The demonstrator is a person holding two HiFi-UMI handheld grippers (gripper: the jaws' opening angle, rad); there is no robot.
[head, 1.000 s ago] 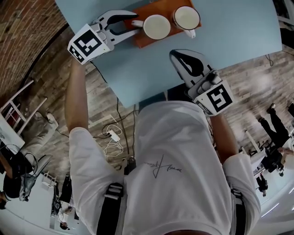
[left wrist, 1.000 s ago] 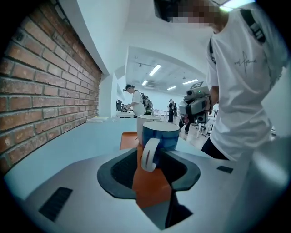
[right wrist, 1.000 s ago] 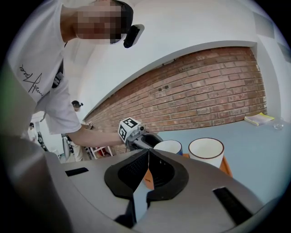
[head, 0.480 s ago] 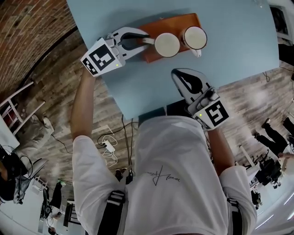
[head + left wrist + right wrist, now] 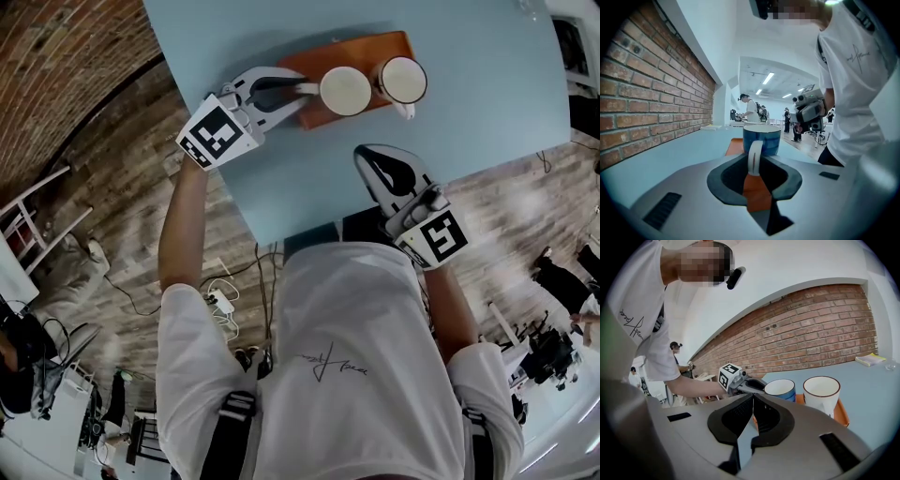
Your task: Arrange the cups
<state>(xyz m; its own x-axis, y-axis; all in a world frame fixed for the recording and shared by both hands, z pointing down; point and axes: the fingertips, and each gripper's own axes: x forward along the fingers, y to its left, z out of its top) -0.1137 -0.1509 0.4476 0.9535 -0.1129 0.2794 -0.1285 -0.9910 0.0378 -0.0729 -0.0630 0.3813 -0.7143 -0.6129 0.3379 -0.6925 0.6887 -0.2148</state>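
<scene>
A blue cup [image 5: 345,91] with a white inside and a white cup [image 5: 403,80] stand side by side on an orange tray [image 5: 328,52]. My left gripper [image 5: 302,90] reaches in from the left. Its jaws have just been closing, and they pinch the blue cup's white handle [image 5: 754,157] between their tips. In the left gripper view the blue cup [image 5: 761,136] stands upright just beyond the jaws. My right gripper [image 5: 361,153] is shut and empty over the bare table, nearer me than the tray, apart from both cups. From the right gripper view, the white cup [image 5: 821,392] is at the right.
The light blue table [image 5: 469,84] has its near edge just below my right gripper. A brick wall [image 5: 651,93] runs along the table's left side. A small yellow book [image 5: 871,360] lies far back on the table.
The left gripper's jaws have narrowed from wide open round the blue cup's handle to pinching it. The right gripper has stayed where it was, shut.
</scene>
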